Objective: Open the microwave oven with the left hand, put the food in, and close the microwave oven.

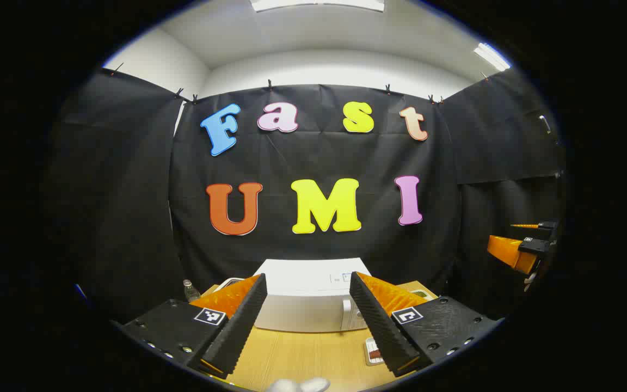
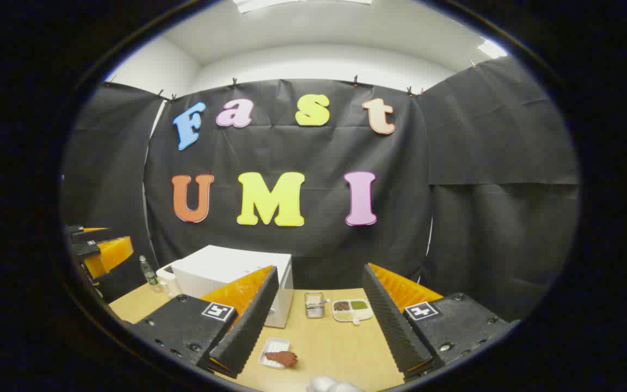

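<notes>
- The microwave oven (image 2: 237, 277) is a white box standing at the back edge of the wooden tabletop (image 2: 324, 348), toward its left part. Its door is closed. On its top there is a small label, but the writing is too small to read.
- Each gripper carries square black-and-white marker tags on its finger blocks; these are patterns, not words.
- The food (image 2: 282, 357) is a reddish-brown piece lying on a small white tray (image 2: 270, 348), near the front edge of the tabletop, in front of the right corner of the microwave oven. In the left gripper view the tray (image 1: 372, 351) is partly hidden behind a finger, so the food is hard to make out there.
- A small metal basket (image 2: 314, 304) and a divided dish (image 2: 352, 310) with dark and green contents stand just right of the microwave oven, near the back edge. What the contents are I cannot tell.
- A small clear bottle (image 2: 148, 271) stands at the back left corner, next to a white jug-like object (image 2: 169, 282) that is half hidden by the microwave oven.
- The left gripper (image 1: 308, 318) is held above the front of the tabletop and points straight to the microwave oven. Its fingers are spread wide and hold nothing.
- The right gripper (image 2: 319, 326) is held level, farther to the right, also spread wide and empty.
- Something white, cut off at the bottom edge of both views, cannot be identified.
</notes>
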The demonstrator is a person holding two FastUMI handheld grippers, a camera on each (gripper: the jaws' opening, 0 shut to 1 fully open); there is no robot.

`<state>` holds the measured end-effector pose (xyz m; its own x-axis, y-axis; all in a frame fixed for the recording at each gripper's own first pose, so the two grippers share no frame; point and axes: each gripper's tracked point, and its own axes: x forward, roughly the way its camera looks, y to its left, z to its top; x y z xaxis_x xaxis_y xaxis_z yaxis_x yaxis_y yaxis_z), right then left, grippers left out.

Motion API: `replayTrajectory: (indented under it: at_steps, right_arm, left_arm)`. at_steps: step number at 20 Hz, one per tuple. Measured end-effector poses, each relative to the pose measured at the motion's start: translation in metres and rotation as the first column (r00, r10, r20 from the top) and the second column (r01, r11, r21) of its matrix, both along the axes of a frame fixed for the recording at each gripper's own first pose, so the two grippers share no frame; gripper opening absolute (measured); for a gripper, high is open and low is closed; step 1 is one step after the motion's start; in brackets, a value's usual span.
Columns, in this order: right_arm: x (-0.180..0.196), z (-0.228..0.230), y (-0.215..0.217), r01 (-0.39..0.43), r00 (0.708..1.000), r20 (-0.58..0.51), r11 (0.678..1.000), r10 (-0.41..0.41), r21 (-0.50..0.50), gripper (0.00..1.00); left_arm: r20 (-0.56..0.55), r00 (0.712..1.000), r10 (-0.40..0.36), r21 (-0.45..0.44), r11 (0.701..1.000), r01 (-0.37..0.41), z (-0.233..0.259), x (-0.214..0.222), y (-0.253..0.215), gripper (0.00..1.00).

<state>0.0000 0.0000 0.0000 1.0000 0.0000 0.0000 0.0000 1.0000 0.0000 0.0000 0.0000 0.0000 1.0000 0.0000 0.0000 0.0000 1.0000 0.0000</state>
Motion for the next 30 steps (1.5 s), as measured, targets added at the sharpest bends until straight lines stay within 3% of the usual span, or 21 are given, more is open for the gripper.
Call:
replayTrajectory:
  at_steps: [2,5,6,7,12,13,14,15,16,17,18,23,24,25,27,28,30]
  right_arm:
    - [-0.002,0.003,-0.002,0.007,1.0,0.009,1.0,-0.007,0.0,0.92]
    - [-0.004,0.006,-0.004,0.016,1.0,0.016,1.0,-0.016,0.003,0.92]
    - [-0.004,0.006,-0.004,0.017,1.0,0.017,1.0,-0.017,0.003,0.99]
    - [-0.005,0.008,-0.003,0.014,1.0,0.017,1.0,-0.014,-0.001,0.92]
    - [-0.005,0.011,-0.001,0.01,1.0,0.029,1.0,-0.01,-0.012,0.92]
    - [-0.005,0.01,0.0,0.008,1.0,0.027,1.0,-0.008,-0.011,0.99]
    - [-0.004,0.009,-0.002,0.008,1.0,0.024,1.0,-0.008,-0.011,0.92]
    - [-0.004,0.009,-0.002,0.007,1.0,0.024,1.0,-0.007,-0.011,0.99]
    - [-0.003,0.009,-0.002,0.005,1.0,0.022,1.0,-0.005,-0.01,0.92]
    - [-0.002,0.01,-0.001,0.003,1.0,0.024,1.0,-0.003,-0.007,0.99]
    - [-0.002,0.01,-0.003,0.0,1.0,0.025,1.0,0.0,-0.007,0.92]
    - [0.0,0.017,-0.017,0.01,0.999,0.033,1.0,-0.009,-0.02,0.92]
    - [0.001,0.017,-0.02,0.011,0.999,0.034,1.0,-0.01,-0.022,0.99]
    - [0.0,0.018,-0.02,0.0,0.999,0.035,1.0,0.001,-0.022,0.92]
    - [-0.001,0.02,-0.024,-0.009,0.999,0.039,1.0,0.01,-0.021,0.92]
    - [0.001,0.017,-0.028,-0.008,0.999,0.035,1.0,0.009,-0.026,0.99]
    - [0.003,0.013,-0.037,0.007,1.0,0.015,0.999,-0.007,-0.046,0.99]
  left_arm:
    - [0.0,1.0,-0.008,-0.004,1.0,0.008,0.001,0.0,-0.002,0.95]
    - [0.001,1.0,-0.01,-0.005,1.0,0.01,0.001,0.0,0.0,0.95]
    - [-0.002,1.0,-0.003,0.0,1.0,0.003,0.001,0.0,0.003,0.95]
    - [-0.002,1.0,0.003,0.005,1.0,-0.003,0.001,0.001,0.005,0.95]
    - [-0.016,1.0,0.021,0.005,1.0,-0.02,-0.006,0.003,0.013,0.95]
    - [-0.016,1.0,0.022,0.007,1.0,-0.022,-0.007,0.004,0.013,0.95]
    - [-0.017,1.0,0.025,0.011,1.0,-0.024,-0.009,0.005,0.013,0.95]
    - [-0.018,1.0,0.025,0.015,1.0,-0.025,-0.01,0.007,0.014,0.95]
    - [-0.014,1.0,0.028,0.018,0.999,-0.027,-0.014,0.01,0.013,0.95]
    - [-0.014,0.999,0.032,0.025,0.999,-0.032,-0.018,0.014,0.012,0.95]
    - [-0.016,0.999,0.034,0.029,0.999,-0.034,-0.025,0.018,0.012,0.95]
    - [-0.016,1.0,-0.003,0.002,1.0,0.003,-0.069,0.049,-0.008,0.95]
    - [-0.027,1.0,-0.008,0.001,1.0,0.008,-0.082,0.058,-0.012,0.95]
    - [-0.022,1.0,-0.02,-0.006,1.0,0.02,-0.092,0.068,-0.02,0.95]
    - [-0.024,0.999,-0.03,-0.003,1.0,0.03,-0.117,0.087,-0.033,0.95]
    - [-0.015,0.999,-0.039,-0.001,0.999,0.039,-0.127,0.098,-0.042,0.95]
    - [-0.029,0.998,-0.063,-0.006,0.998,0.063,-0.155,0.121,-0.061,0.95]
